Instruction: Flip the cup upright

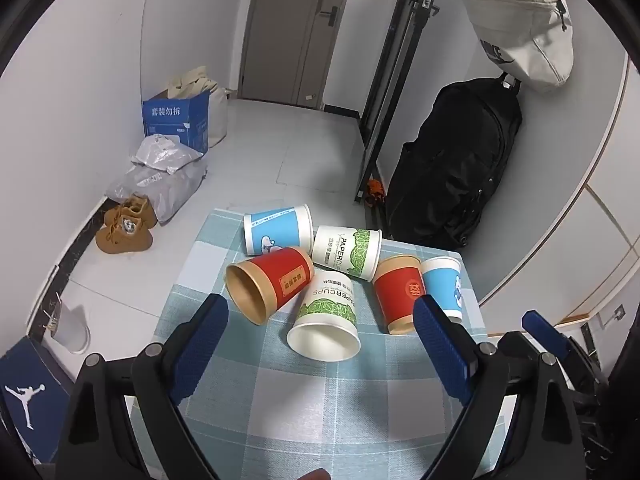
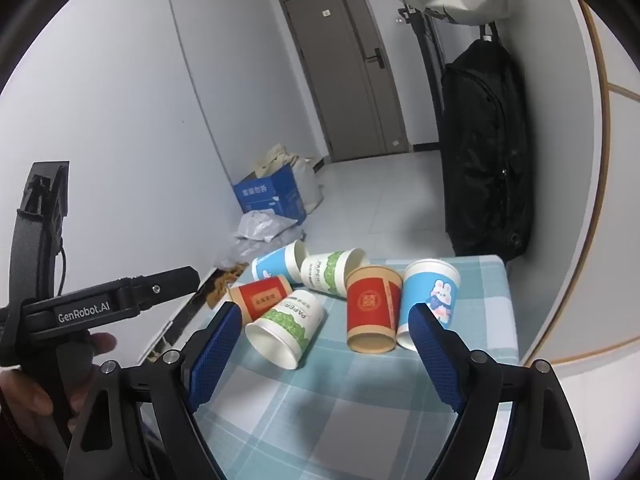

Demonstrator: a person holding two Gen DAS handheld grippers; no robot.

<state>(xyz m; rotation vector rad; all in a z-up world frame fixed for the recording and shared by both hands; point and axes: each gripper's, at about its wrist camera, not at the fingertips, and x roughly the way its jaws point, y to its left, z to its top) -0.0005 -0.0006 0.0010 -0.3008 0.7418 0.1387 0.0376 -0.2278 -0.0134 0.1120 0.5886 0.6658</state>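
Six printed paper cups lie tipped on the blue checked table, mouths mostly toward us. We hold left claw and right claw released, empty, short of them, likely choosing.

Both wrist views overlook the same cups.

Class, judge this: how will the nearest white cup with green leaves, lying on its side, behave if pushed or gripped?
The white cup looks like thin paper and seems empty, so probably light and crushable. Lying on its side, it would likely roll in a curve.
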